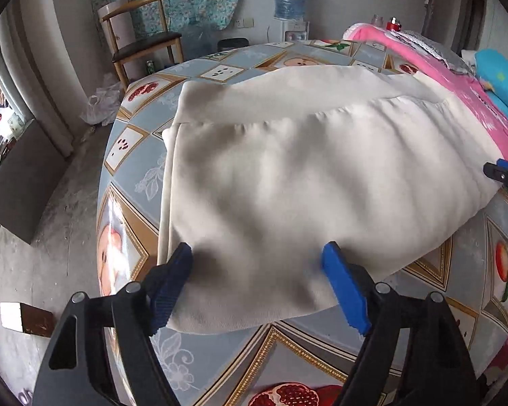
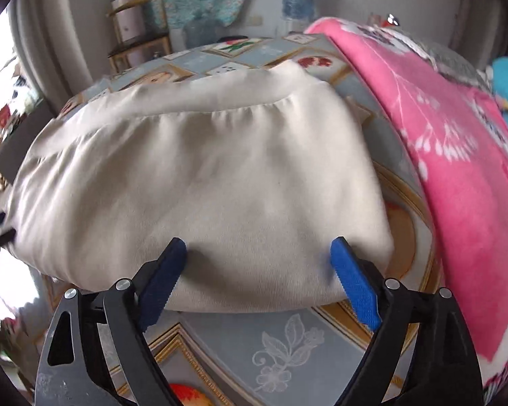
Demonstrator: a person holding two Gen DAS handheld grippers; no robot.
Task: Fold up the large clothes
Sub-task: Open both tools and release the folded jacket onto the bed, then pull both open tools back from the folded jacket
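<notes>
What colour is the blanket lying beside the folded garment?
Bright pink with white floral prints; the blanket shows best in the right wrist view.

Table with a folded garment and a blanket on it

A table covered by a glossy blue-grey oilcloth with gold-framed fruit pictures (image 1: 220, 355) carries a folded cream-white knit garment (image 1: 304, 176) lying flat across its middle, and a pink fleece blanket with white dandelion print (image 2: 457, 169) lies along the right side, just beside the garment.
</notes>
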